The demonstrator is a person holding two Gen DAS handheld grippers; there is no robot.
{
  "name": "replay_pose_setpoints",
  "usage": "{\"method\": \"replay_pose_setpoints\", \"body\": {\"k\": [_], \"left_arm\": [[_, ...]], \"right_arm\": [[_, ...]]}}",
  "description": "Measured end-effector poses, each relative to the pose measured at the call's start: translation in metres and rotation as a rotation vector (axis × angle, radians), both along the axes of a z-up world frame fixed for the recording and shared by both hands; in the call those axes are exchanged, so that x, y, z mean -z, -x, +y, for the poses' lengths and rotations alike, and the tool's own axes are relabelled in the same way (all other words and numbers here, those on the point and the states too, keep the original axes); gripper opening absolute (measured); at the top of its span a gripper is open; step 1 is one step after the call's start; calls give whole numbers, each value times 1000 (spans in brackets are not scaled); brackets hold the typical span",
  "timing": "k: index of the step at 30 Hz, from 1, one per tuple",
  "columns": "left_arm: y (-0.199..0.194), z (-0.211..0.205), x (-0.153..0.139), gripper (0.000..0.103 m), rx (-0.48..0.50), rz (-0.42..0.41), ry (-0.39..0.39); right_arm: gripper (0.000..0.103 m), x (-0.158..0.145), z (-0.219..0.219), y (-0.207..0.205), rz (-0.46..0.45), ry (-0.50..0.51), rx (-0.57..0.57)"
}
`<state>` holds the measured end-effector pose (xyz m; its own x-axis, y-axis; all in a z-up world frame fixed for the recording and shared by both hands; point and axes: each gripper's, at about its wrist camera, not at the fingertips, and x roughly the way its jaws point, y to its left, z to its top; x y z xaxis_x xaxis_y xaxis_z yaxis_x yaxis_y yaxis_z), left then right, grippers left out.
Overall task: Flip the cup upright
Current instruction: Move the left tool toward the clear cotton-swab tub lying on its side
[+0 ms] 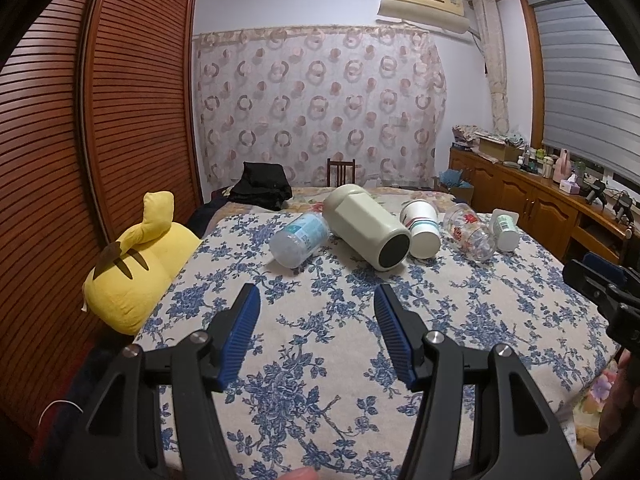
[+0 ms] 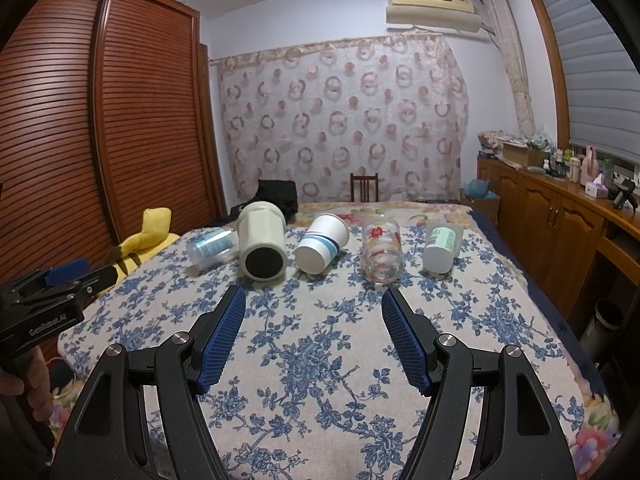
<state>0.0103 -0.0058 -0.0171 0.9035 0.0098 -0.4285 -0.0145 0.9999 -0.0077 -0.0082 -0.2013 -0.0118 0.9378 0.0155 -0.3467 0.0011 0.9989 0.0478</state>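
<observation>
Nothing of the task looks done yet. Nearest, the left gripper [image 1: 316, 312] hangs with its blue pads spread wide and nothing between them; the right gripper [image 2: 312, 316] is the same, wide apart and empty. Both hover above the floral bedspread [image 2: 312, 360], a soft, yielding surface on which a righted cup may wobble.

Ahead of both tongs, well apart from the tips, five vessels lie on their sides in a row. Beyond the right tongs' left finger is the cream flask [image 2: 262, 244], base toward the camera, with a clear printed cup [image 2: 212, 249] further left. Straight ahead between the fingers lies the striped paper cup [image 2: 322, 248], likely the thing to flip, though which cup is meant I cannot tell. Past the right finger are the flowered glass [image 2: 381, 252] and, further right, a small green-labelled cup [image 2: 440, 250].

Left of the tongs sits a yellow plush toy [image 1: 138, 276]. Farther off: black bag [image 1: 262, 186], chair [image 2: 364, 187], patterned curtain [image 2: 344, 120], slatted wardrobe [image 2: 100, 120] on the left, wooden cabinets [image 2: 560, 224] on the right, air conditioner [image 2: 430, 8] above
</observation>
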Motion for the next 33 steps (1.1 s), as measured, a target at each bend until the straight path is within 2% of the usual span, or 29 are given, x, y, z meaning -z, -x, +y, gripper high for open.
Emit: {"method": "replay_pose_setpoints", "body": {"k": [2,4,8,13,19,28,33], "left_arm": [[-6,6,2,59,1,16,-4],[-12,10,6,59,8,38,-6],[-28,20,14,59,25,89,-14],[-53,31,23,59,61,156,-36],[-80,46,29,59,49,185,-42],[-129,64,28,59,63,235,-70],[-164,71,22,59,103,260,-57]], "right_arm": [[73,5,1,-9,18,-3,-14],[78,11,2,-22,52,-3,-37],[83,19,4,-42,107,-8,-77],[83,23,7,-66,138,24,-96],[83,25,10,-90,149,68,-124],[83,25,9,-129,225,64,-186],[83,23,7,-150,246,62,-209]]}}
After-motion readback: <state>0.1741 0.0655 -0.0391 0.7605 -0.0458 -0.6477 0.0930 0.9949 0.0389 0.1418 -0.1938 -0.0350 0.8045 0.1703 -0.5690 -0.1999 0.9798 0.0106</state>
